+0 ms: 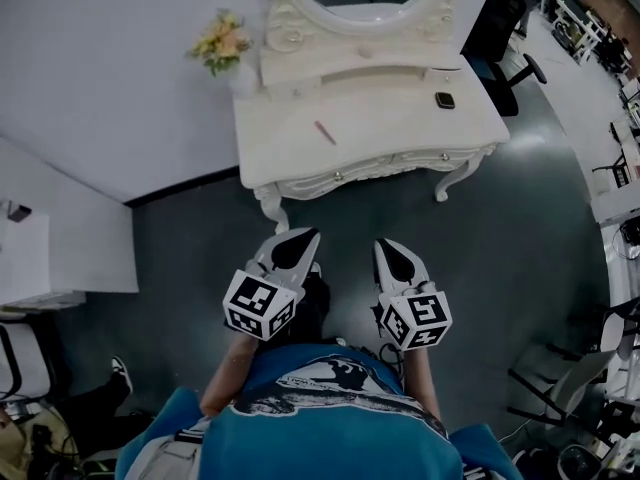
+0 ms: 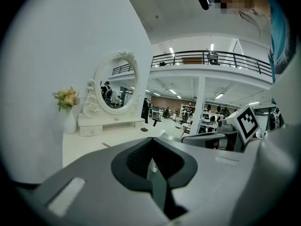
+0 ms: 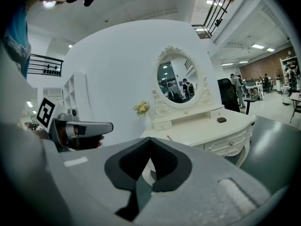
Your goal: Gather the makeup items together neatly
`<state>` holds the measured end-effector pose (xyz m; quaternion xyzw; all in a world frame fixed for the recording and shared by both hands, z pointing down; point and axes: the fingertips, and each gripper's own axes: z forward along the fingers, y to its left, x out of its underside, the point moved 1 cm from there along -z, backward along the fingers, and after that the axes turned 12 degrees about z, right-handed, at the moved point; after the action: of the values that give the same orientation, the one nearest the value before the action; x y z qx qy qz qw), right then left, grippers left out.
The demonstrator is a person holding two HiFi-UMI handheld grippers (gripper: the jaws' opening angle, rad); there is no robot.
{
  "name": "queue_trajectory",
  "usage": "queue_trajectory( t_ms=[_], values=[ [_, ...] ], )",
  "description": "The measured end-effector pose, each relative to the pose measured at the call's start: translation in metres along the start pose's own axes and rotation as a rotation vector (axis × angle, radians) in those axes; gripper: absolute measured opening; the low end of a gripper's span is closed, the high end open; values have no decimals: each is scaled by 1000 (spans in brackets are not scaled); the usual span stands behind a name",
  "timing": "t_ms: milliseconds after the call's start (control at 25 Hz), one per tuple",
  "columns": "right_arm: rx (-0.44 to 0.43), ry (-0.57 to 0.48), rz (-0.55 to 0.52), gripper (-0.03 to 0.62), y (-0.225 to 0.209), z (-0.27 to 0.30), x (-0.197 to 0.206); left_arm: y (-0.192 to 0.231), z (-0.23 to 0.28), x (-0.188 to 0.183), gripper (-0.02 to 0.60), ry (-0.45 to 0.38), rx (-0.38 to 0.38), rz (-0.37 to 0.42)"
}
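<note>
Well short of the dressing table (image 1: 400, 118), the left tongs (image 1: 308, 236) and right tongs (image 1: 383, 246) are shut and empty.
They hang side by side over the floor (image 1: 520, 228); a pink pencil (image 1: 325, 132) and a small dark case (image 1: 445, 100) lie apart on the tabletop.

pink pencil (image 1: 325, 132): lying slanted, dressing table (image 1: 390, 118) middle | dark compact (image 1: 445, 100): flat, right rear
</note>
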<state>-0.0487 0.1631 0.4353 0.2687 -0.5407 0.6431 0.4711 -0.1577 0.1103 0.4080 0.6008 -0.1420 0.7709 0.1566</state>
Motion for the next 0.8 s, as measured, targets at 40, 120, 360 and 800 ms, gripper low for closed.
queue_trajectory(
  t_ms=[40,120,360,800],
  values=[
    [0,6,1,3,-1,10,-4,10,5,-1,11,1,-3,-2],
    [1,20,1,3,-3,30,-11,29,14,-2,11,8,-6,-9],
    [6,51,-9,3,-5,79,-27,68,38,2,11,41,19,-19],
    [29,77,-65,3,-7,146,-53,107,91,-8,11,12,139,-2]
  ],
)
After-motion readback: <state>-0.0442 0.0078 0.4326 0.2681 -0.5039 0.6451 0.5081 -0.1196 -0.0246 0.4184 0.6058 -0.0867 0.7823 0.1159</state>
